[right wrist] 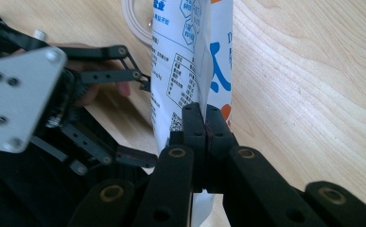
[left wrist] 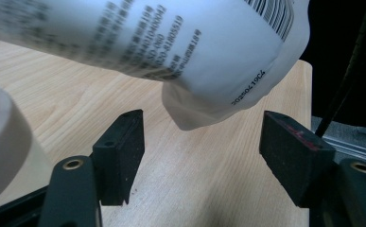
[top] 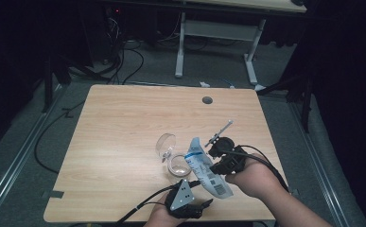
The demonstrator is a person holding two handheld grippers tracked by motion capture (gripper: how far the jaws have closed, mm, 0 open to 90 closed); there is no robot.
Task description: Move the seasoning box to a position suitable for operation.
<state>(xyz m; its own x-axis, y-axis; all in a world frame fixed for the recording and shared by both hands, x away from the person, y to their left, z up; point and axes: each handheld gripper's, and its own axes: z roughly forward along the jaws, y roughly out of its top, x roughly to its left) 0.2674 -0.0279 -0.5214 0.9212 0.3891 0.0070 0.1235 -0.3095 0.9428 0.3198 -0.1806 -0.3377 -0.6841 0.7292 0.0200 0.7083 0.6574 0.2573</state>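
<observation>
A white pouch with blue print and a barcode hangs slanted over the table's front right part. My right gripper is shut on the pouch's thin side edge, its jaws pressed together on the gripper's own view. My left gripper, with a grey plate on top, is near the front edge just below the pouch. In the left gripper view the jaws stand open, and the pouch's lower corner hangs above the gap without touching a pad.
A clear glass cup lies on its side left of the pouch, with a white ring-shaped roll just in front of it. A thin grey rod lies behind the right gripper. A grey grommet sits at the far edge.
</observation>
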